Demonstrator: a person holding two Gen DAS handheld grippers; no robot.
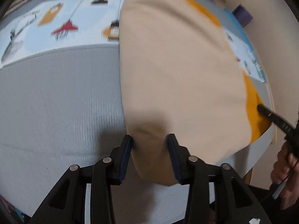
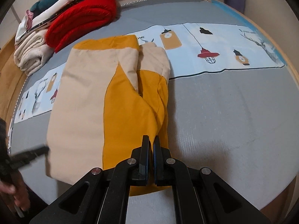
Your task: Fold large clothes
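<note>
A beige and orange garment [image 2: 84,102] lies folded lengthwise on the grey bed cover [image 2: 224,121]. In the left wrist view its beige side [image 1: 168,74] fills the middle. My left gripper [image 1: 150,140] is open at the garment's near corner; beige cloth lies between the pads. My right gripper [image 2: 151,139] is shut on a ridge of the orange cloth at the garment's near right edge. In the left wrist view, the right gripper [image 1: 261,109] is a dark tip on the orange edge. The left gripper [image 2: 44,149] appears blurred at the garment's left side in the right wrist view.
A pile of folded clothes with a red knit [image 2: 84,16] and a cream roll [image 2: 31,56] sits at the bed's far left. A pale blue strip printed with lamps [image 2: 224,43] crosses the cover. A purple box [image 1: 243,15] stands past the bed's edge. A hand [image 1: 284,168] holds each gripper.
</note>
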